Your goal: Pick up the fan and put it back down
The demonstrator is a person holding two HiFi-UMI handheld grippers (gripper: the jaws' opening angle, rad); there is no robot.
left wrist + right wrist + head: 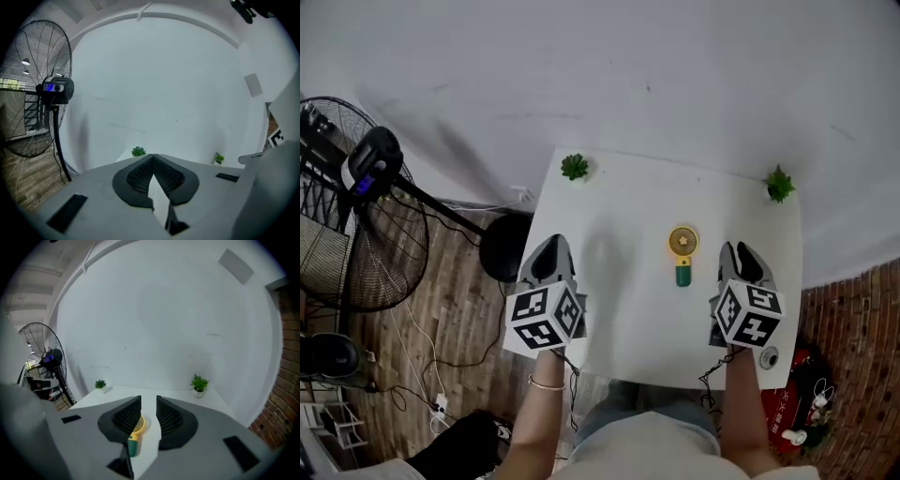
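One fan [682,255] being left flat on a white table [619,216], both grippers being held short of it.
Left gripper [552,241]: jaws being held pressed together at the tips, nothing between, idling over the table's left edge. Fan: long axis lying near-to-far, yellow head pointing away from the person, green handle toward. Right gripper [741,248]: jaws being held apart, empty, just right of the handle, judged poised for the pick.

On my feeds the light is soft and even, bright on the white wall [675,75] and tabletop [628,319]; the left gripper [554,246] throws only a pale, diffuse shadow beside it. Both gripper views bow strongly toward black vignetted corners, and detail looks slightly soft
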